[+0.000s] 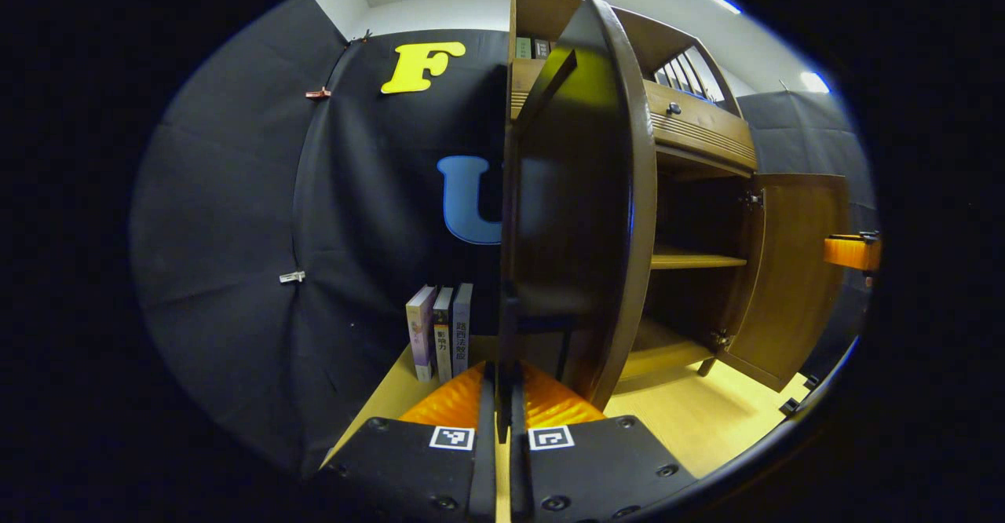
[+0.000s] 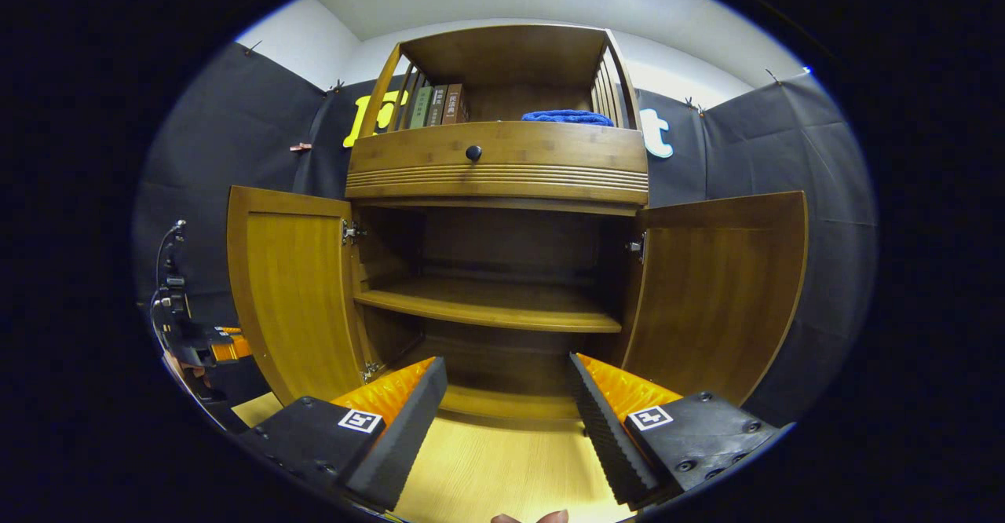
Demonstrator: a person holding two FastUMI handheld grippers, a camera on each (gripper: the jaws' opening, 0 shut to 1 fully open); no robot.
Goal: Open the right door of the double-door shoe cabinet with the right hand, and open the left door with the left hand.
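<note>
Pale wooden floor (image 2: 502, 468) carries the shoe cabinet (image 2: 502, 162) and books (image 1: 440, 330).

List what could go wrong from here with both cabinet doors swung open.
1. The left gripper is clamped on the left door's edge; pulling further may strain its hinge or drag the cabinet.
2. The books stand close beside that door; a wider swing may topple them.
3. The right gripper hangs open before the shelf; drifting forward, it may strike it.

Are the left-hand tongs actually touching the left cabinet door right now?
Touching. In the left gripper view the left tongs are closed on the edge of the left door, with the door edge running down between the two fingers and no gap showing.
</note>
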